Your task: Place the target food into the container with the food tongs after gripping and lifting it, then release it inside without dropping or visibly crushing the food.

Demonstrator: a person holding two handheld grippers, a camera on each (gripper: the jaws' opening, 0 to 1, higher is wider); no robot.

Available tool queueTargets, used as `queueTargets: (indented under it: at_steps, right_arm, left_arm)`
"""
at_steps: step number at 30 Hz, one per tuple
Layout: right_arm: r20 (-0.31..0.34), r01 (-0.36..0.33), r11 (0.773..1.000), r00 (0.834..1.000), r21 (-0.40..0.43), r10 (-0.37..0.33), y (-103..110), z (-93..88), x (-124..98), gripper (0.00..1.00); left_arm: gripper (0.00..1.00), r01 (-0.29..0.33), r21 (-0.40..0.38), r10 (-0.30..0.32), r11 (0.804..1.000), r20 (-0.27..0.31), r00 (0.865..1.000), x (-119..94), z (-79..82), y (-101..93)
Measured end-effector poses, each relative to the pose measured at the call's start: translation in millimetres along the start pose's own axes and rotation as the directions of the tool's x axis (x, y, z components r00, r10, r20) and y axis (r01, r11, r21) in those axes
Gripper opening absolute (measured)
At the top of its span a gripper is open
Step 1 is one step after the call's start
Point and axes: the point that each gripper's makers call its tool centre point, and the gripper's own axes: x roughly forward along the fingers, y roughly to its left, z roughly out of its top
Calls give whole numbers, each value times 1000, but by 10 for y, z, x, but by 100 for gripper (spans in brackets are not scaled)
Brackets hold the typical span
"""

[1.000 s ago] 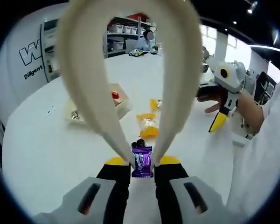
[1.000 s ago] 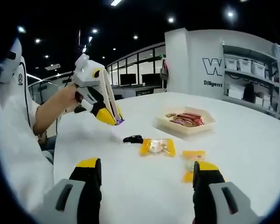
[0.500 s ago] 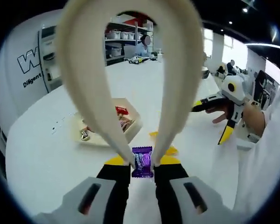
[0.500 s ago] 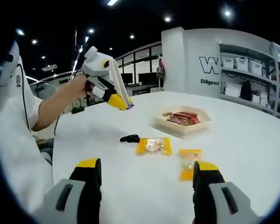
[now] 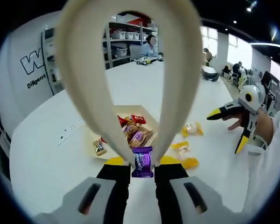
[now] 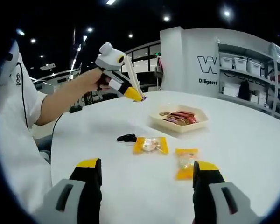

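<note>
My left fingers (image 5: 142, 164) squeeze the tongs (image 5: 130, 74), which pinch a purple candy (image 5: 142, 162); tray (image 5: 94, 136) at 12 o'clock. Right fingers (image 6: 147, 179) gape above the counter (image 6: 252, 140).

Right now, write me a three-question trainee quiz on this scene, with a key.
1. True or false: the purple candy is pinched between the tips of the food tongs.
2. What lies loose on the table beside the two yellow packets? A) a black-wrapped piece B) a spoon C) a cup
3. Fill in: the jaws of the right gripper stand ____.

Key
1. True; the left gripper squeezes the tongs shut on it, in the air near the tray.
2. A
3. open, holding nothing
</note>
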Motion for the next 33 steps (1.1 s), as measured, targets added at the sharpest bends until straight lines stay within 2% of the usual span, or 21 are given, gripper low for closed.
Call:
queueTargets:
  at_steps: [14,33]
  right_arm:
    - [0,3,1000,1000,-2,-3,-27,12,-19,79]
    - [-6,5,1000,1000,4,-5,-29,-25,-20,78]
  left_arm:
    - [18,-53,-19,52,998,-34,998,346,68,344]
    - [18,-87,-25,85,996,-97,992,771,-56,679]
